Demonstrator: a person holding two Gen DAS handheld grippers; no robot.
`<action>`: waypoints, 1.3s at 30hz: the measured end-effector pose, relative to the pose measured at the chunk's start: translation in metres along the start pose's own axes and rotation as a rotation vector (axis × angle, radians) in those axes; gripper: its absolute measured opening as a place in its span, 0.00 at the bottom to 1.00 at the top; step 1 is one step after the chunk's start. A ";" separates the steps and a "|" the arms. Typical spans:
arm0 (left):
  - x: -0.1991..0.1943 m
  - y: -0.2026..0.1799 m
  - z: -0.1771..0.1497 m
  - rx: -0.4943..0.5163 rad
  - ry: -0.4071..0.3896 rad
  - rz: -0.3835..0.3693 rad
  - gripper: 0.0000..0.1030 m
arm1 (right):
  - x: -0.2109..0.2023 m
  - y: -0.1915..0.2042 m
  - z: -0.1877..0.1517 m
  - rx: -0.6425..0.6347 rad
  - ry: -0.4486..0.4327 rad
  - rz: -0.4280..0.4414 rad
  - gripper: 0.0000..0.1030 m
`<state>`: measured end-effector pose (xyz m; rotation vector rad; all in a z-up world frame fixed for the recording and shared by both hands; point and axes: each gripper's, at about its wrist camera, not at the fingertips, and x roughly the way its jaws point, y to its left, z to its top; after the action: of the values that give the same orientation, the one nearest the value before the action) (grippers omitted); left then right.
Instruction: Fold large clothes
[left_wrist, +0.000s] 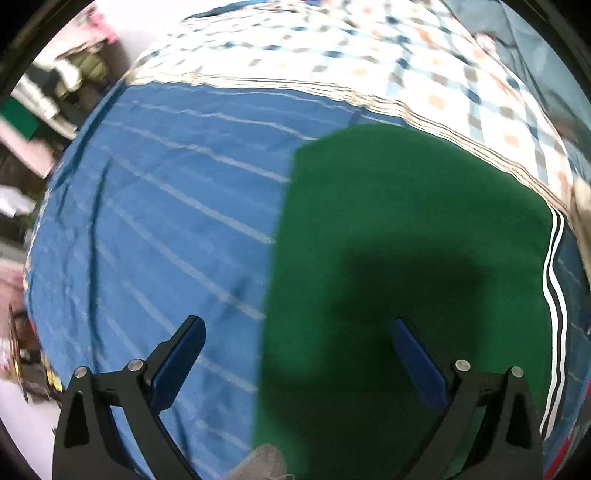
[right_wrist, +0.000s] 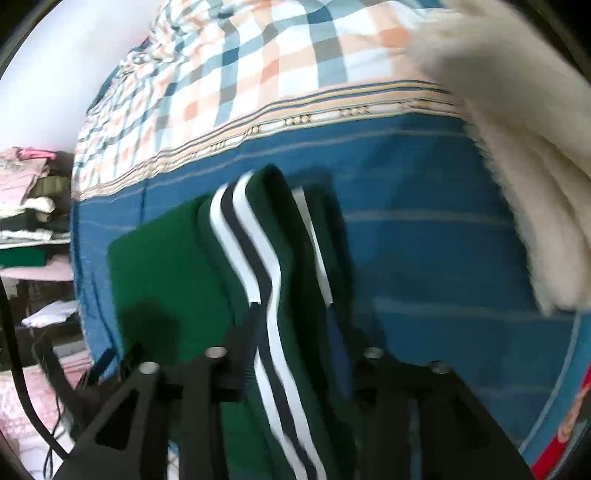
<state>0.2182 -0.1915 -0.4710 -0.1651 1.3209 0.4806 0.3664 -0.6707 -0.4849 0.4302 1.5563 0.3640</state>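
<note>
On the bed: a green garment was laid flat on the blue striped sheet, so that a broad, even surface was given for folding.
Left claw: it was held wide open and empty above the garment's left edge, pointing steeply down, probably so that the flat part could be left undisturbed.
Right claw: a lifted fold of the green garment, with its white and dark side stripes, was seen between the jaws, which stood partly closed; whether the pads were pressing on it could not be told through the blur.
Striped edge: it was raised clear of the flat part, apparently so that it could be carried across as a fold.
Surroundings: a checked quilt and a cream fleecy fabric were left well apart from the garment.
</note>
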 end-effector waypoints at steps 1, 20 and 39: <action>-0.004 0.011 -0.005 -0.019 0.000 0.017 1.00 | -0.005 -0.007 -0.011 0.010 0.026 0.016 0.40; 0.001 0.045 -0.063 -0.012 0.065 0.141 1.00 | 0.052 -0.095 -0.112 0.323 0.260 0.264 0.55; 0.000 0.047 -0.068 -0.024 0.055 0.126 1.00 | 0.066 -0.058 -0.111 0.119 0.266 0.114 0.49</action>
<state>0.1378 -0.1760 -0.4807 -0.1157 1.3850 0.6027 0.2526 -0.6859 -0.5669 0.5832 1.8233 0.4319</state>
